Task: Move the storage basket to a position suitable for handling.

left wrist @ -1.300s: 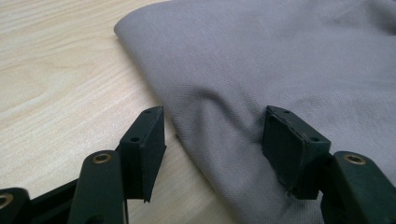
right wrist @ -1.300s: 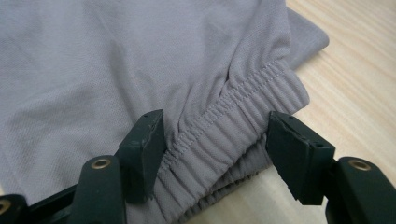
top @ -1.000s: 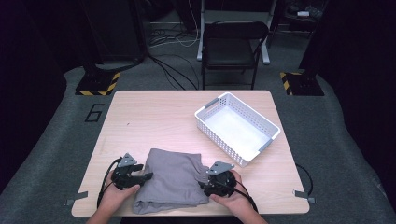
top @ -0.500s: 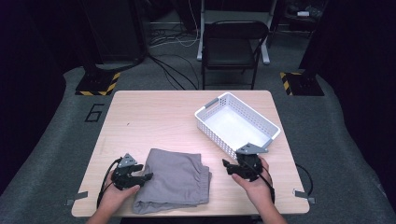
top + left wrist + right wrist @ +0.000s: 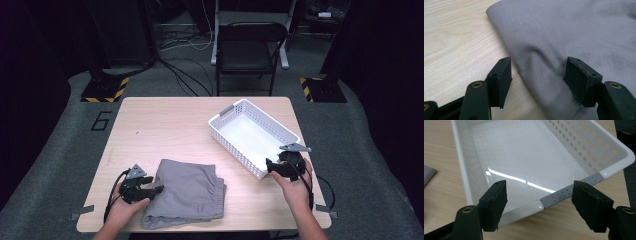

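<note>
The right tool [image 5: 270, 165] has left the cloth [image 5: 186, 192] and swung out across the worktop [image 5: 165, 125] to the basket [image 5: 223, 116], and its jaws have just been opening, nothing between them, now facing the near grey handle [image 5: 571, 191].

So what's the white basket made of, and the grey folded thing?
The white basket looks like hard, glossy plastic: light glints off its floor and its walls are punched with neat round holes. Its handle strip is a duller grey, perhaps rubbery. The grey folded thing looks like soft matte cloth, with a fine weave and gentle wrinkles.
</note>
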Demonstrator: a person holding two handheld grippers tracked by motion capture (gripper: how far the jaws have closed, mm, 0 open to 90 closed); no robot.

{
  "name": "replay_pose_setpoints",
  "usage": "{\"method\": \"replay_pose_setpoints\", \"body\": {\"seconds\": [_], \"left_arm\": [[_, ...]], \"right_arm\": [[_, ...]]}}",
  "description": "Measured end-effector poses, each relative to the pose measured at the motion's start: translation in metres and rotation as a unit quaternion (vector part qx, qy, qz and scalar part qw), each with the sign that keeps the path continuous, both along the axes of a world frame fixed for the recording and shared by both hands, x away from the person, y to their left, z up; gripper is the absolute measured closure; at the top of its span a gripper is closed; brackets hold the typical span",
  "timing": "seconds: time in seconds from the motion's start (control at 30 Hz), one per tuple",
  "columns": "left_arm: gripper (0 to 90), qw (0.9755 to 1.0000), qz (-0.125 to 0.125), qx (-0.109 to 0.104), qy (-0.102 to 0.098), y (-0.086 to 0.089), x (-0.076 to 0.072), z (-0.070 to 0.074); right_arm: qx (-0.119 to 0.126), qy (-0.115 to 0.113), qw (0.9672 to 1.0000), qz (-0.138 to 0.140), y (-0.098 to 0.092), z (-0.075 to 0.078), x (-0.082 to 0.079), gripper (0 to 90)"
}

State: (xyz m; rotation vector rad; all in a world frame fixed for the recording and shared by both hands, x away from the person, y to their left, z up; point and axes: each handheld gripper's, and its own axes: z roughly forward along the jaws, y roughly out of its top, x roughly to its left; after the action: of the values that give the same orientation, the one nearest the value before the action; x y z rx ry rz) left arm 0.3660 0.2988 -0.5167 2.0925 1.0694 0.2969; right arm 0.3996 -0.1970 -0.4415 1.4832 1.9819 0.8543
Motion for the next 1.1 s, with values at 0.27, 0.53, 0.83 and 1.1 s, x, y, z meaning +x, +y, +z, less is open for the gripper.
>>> {"method": "replay_pose_setpoints", "body": {"seconds": [0.27,0.53,0.83,1.1], "left_arm": [[37.6,1.0000,0.000,0.000,-0.003,0.000,0.000,0.000],[37.5,1.0000,0.005,-0.002,-0.006,-0.001,0.000,0.000],[37.6,1.0000,-0.003,0.001,-0.002,0.000,0.000,0.000],[37.7,1.0000,-0.001,0.000,-0.007,0.000,0.001,-0.001]], "right_arm": [[0.026,0.026,0.9988,-0.033,-0.008,-0.007,0.008,24.8],[0.013,0.036,0.9979,-0.051,0.000,-0.011,0.012,19.9],[0.039,0.047,0.9965,-0.057,-0.005,-0.016,0.014,18.4],[0.027,0.054,0.9958,-0.068,-0.002,-0.017,0.024,20.9]]}}
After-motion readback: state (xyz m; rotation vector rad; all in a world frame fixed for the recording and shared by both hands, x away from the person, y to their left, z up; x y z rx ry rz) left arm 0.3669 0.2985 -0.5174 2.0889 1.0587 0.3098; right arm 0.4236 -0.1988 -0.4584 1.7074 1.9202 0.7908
